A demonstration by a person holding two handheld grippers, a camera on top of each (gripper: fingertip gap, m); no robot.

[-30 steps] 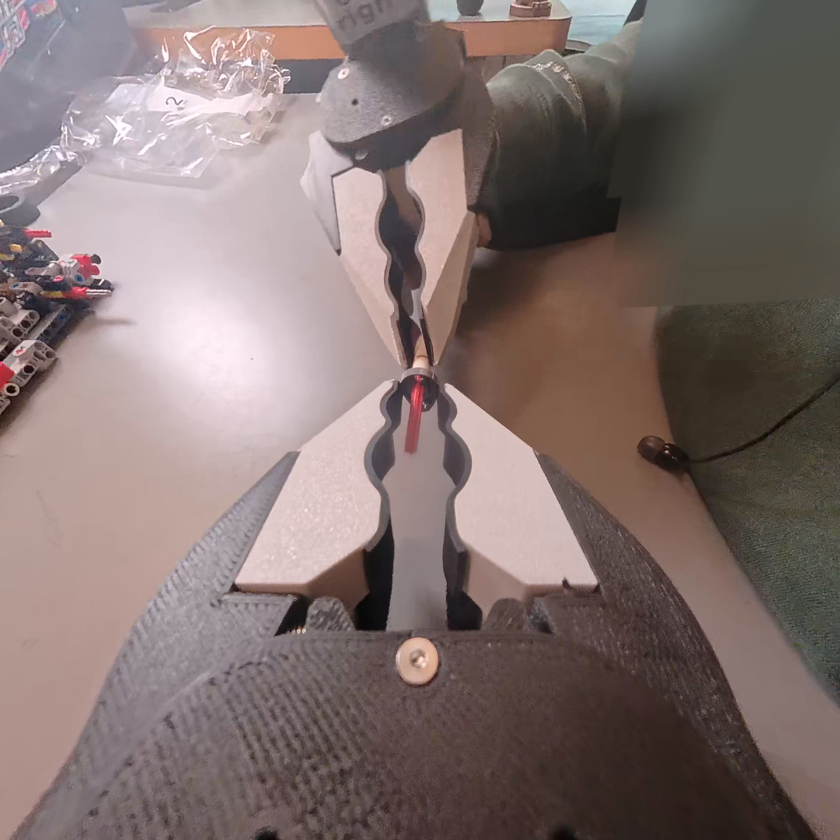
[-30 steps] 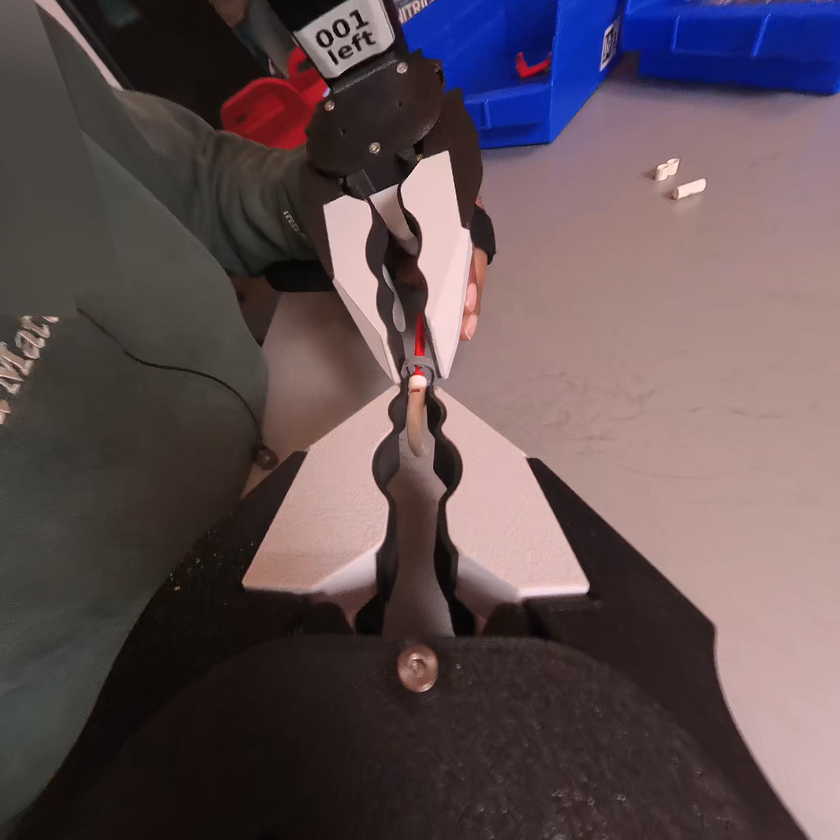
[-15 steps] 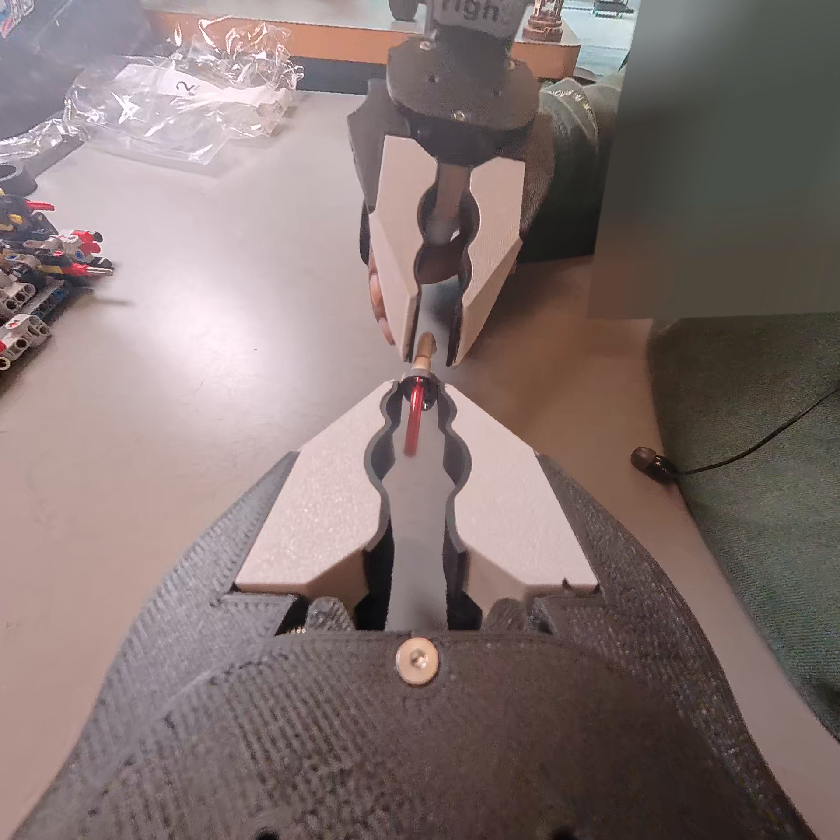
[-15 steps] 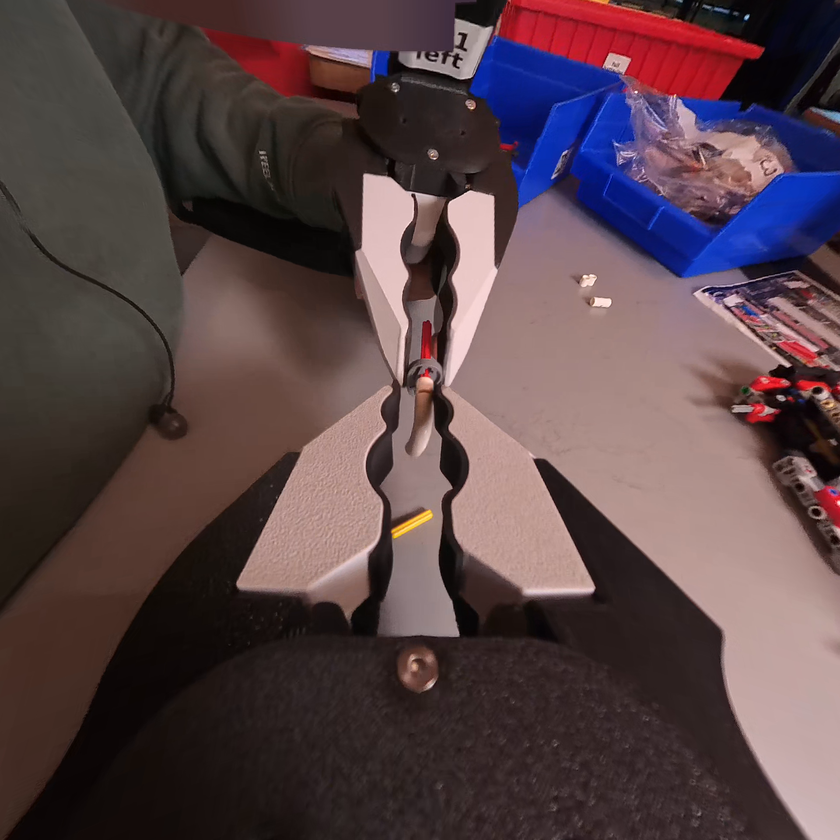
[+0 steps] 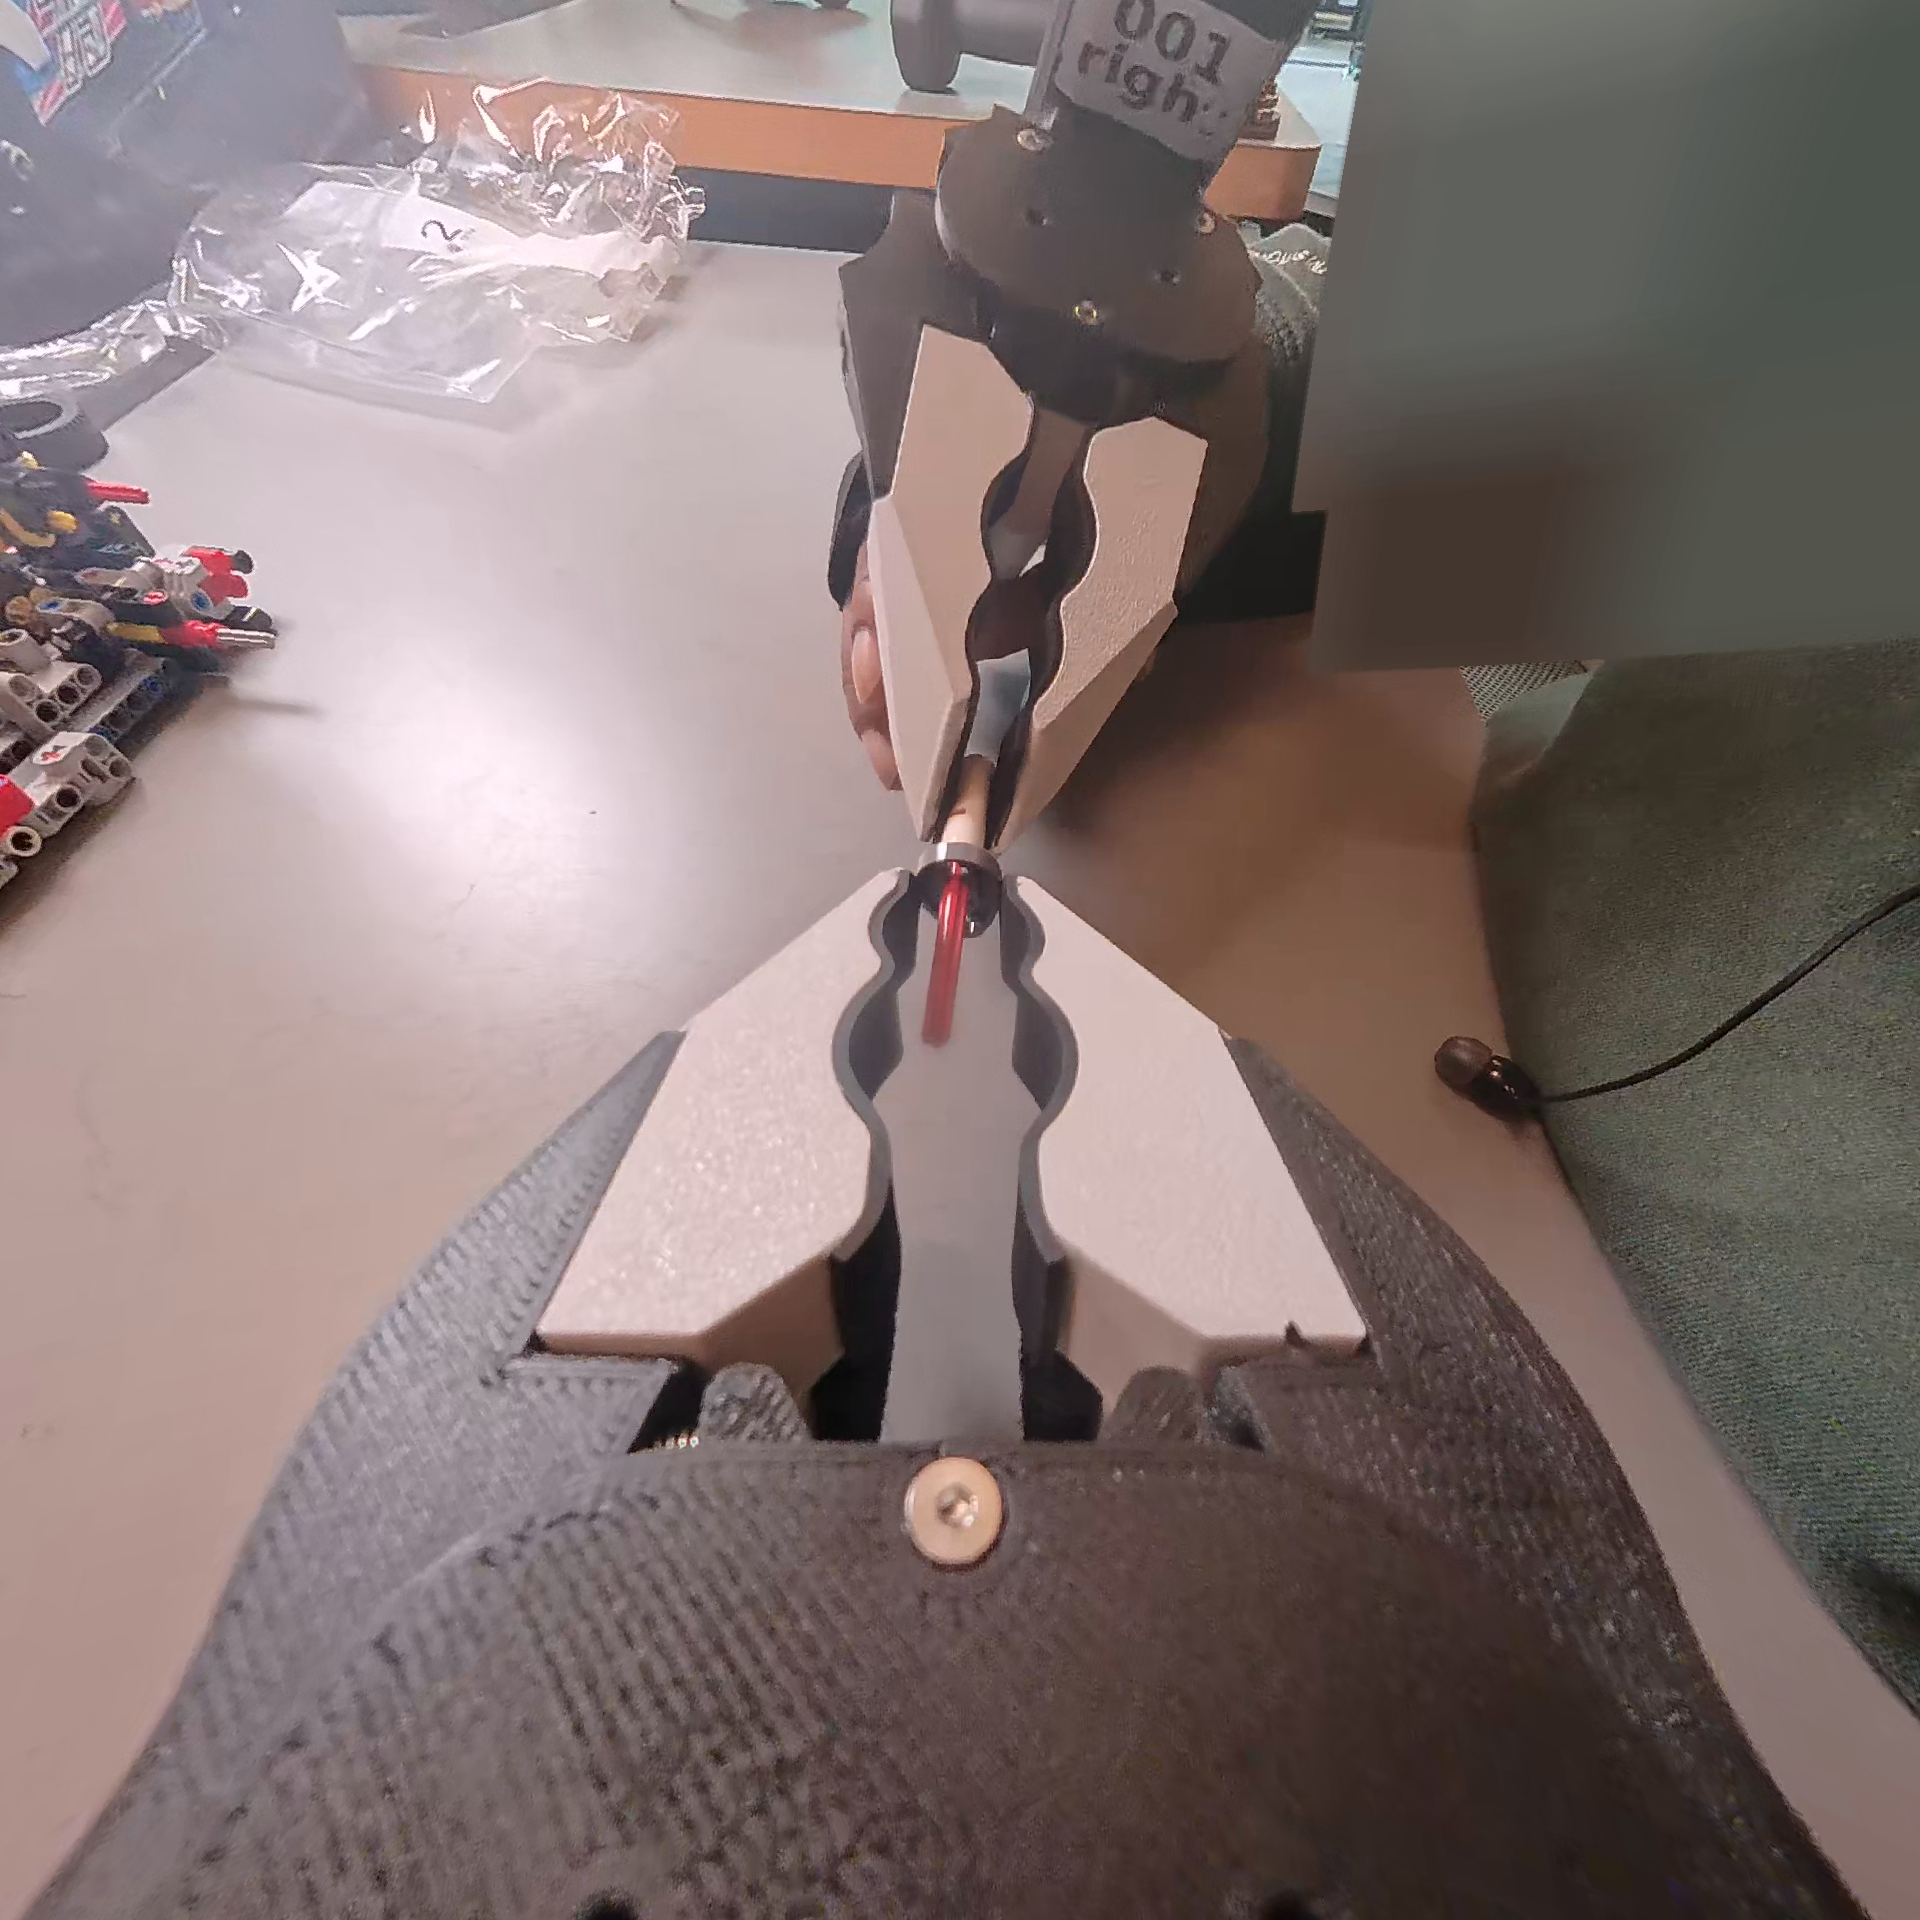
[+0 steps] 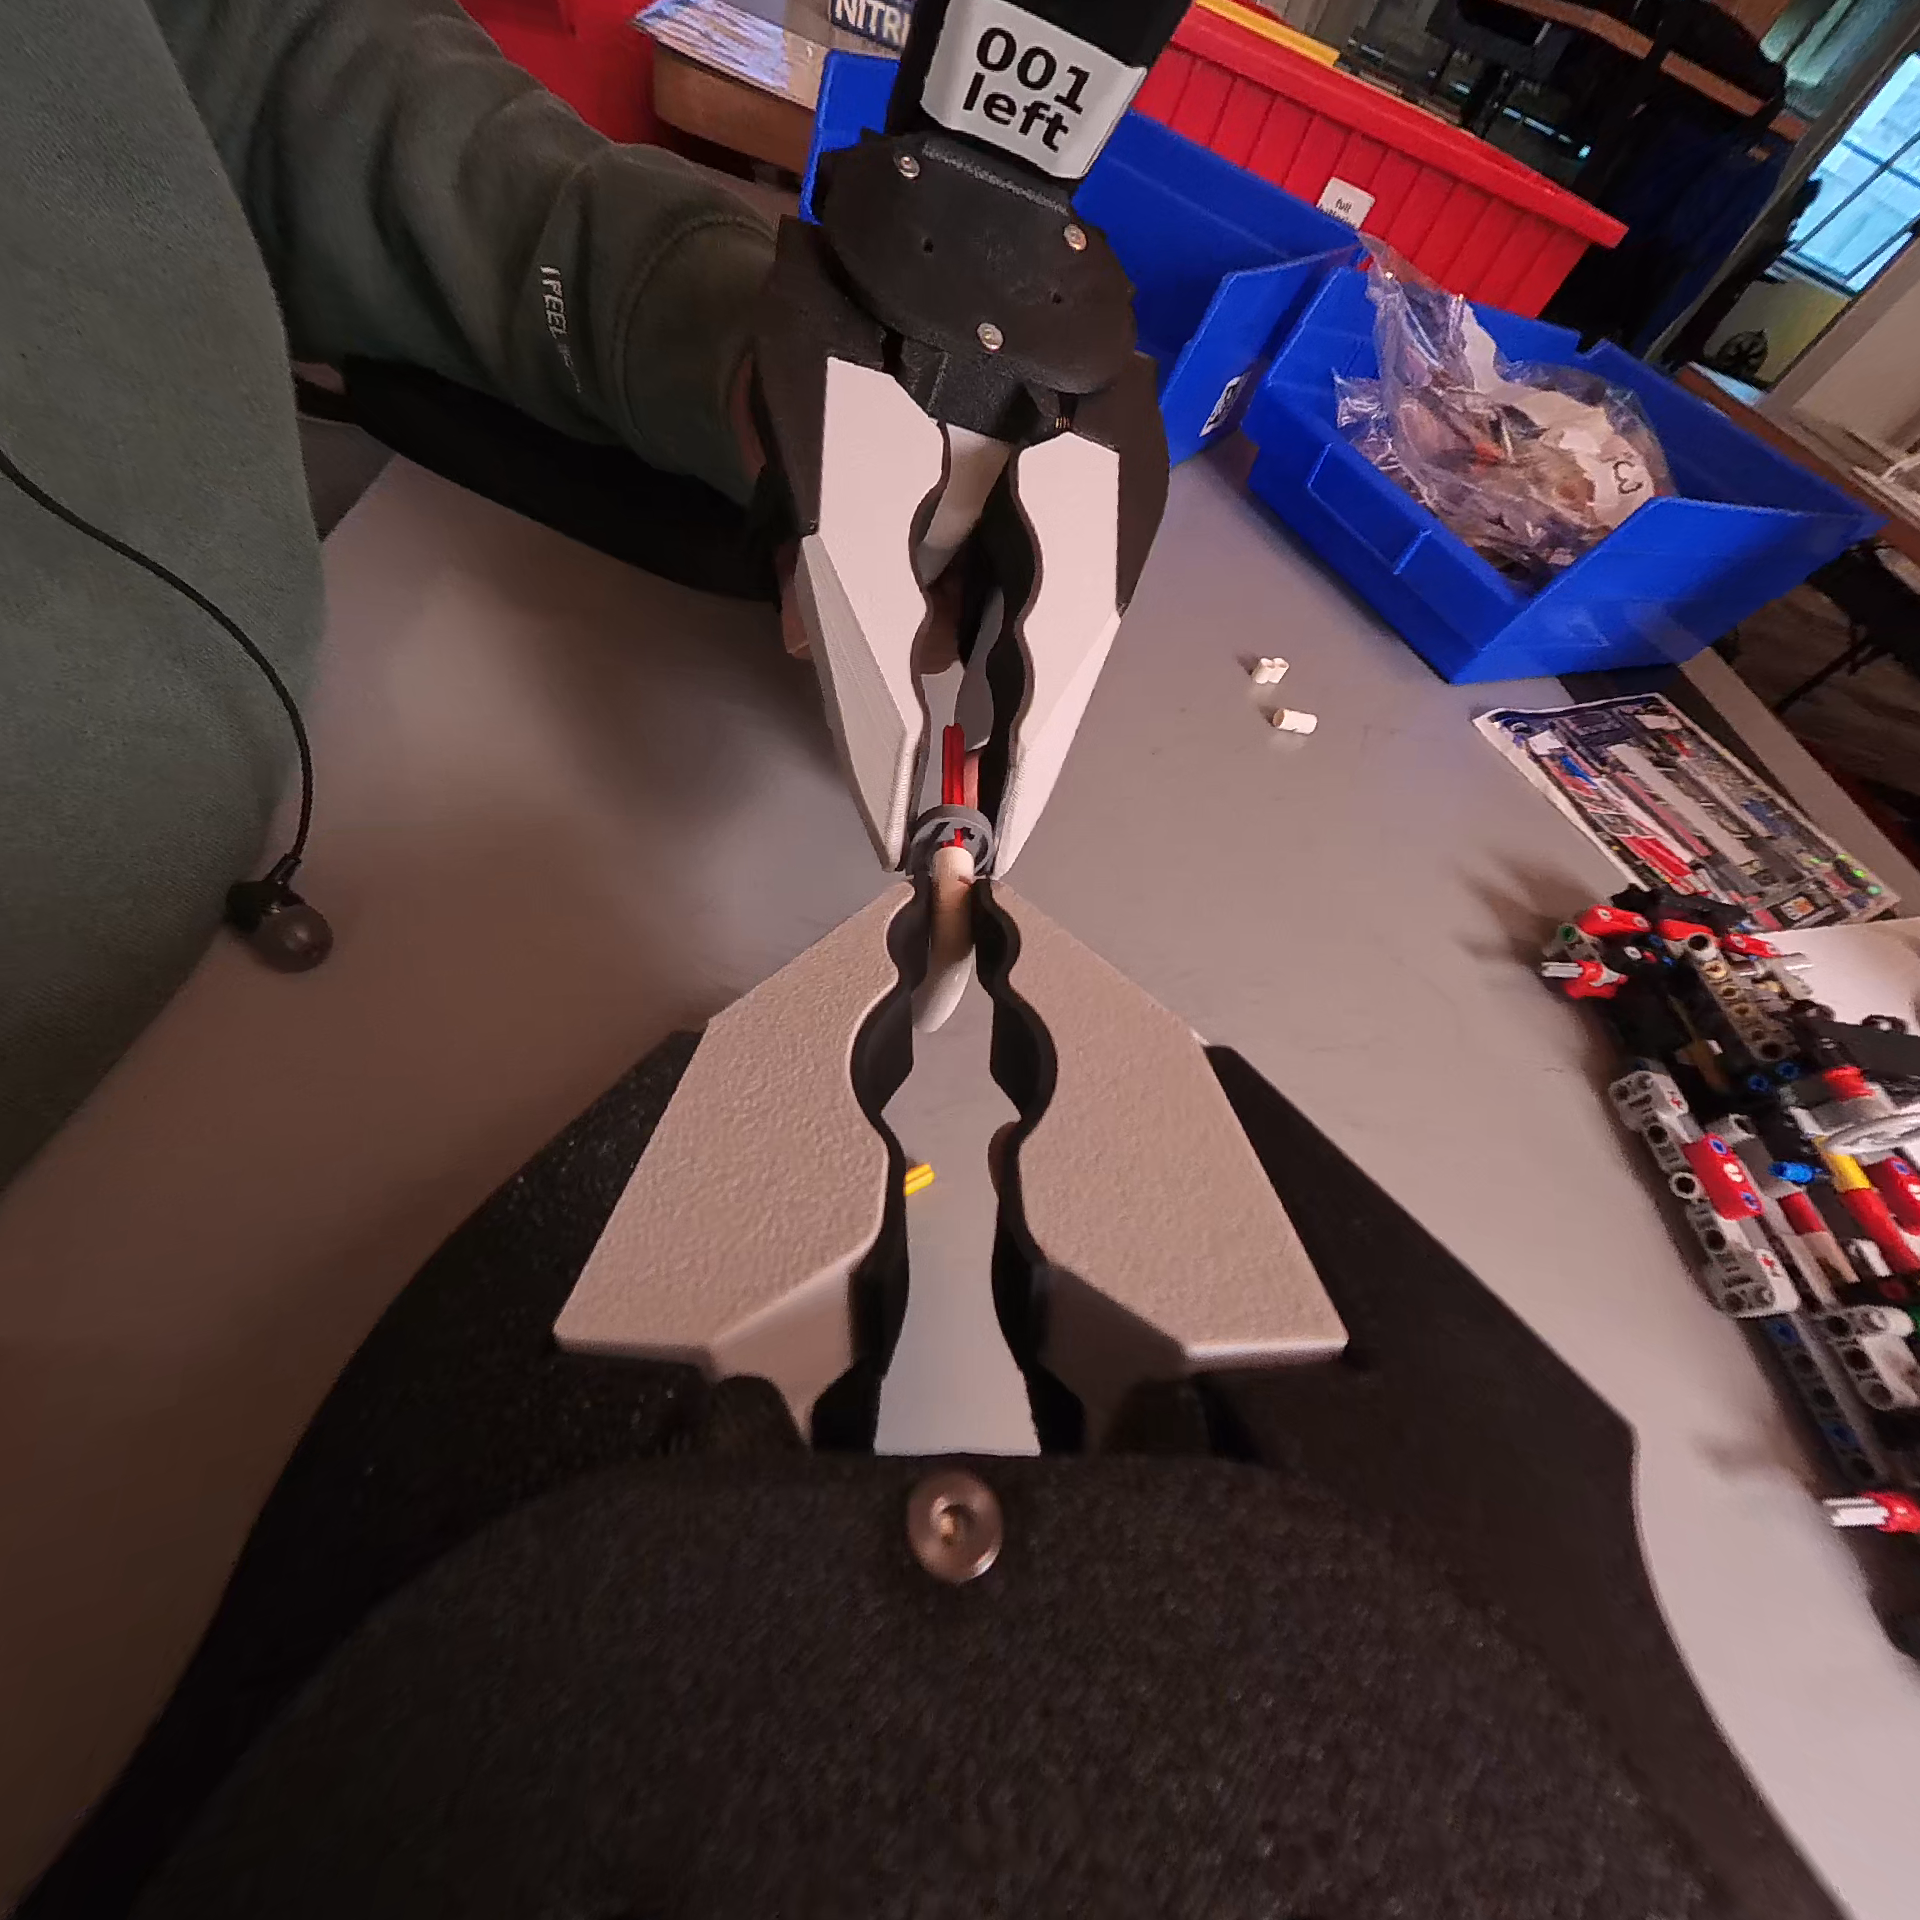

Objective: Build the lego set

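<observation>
Left tongs (image 5: 957, 902) clench a grey ring (image 5: 958, 857) (red axle (image 5: 943, 971) through it); right tongs (image 6: 948, 902) clench a cream pin (image 6: 945, 920).

A grey table (image 6: 1299, 935) fronts a wooden bench (image 5: 727, 114) and window (image 6: 1860, 208).

Both grippers (image 5: 957, 883) (image 6: 951, 883) clamped — tips nearly touching

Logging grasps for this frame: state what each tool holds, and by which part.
Left tool grips the grey ring at the end of the red axle. Right tool pinches the beige pin near its front end, against that ring.
</observation>
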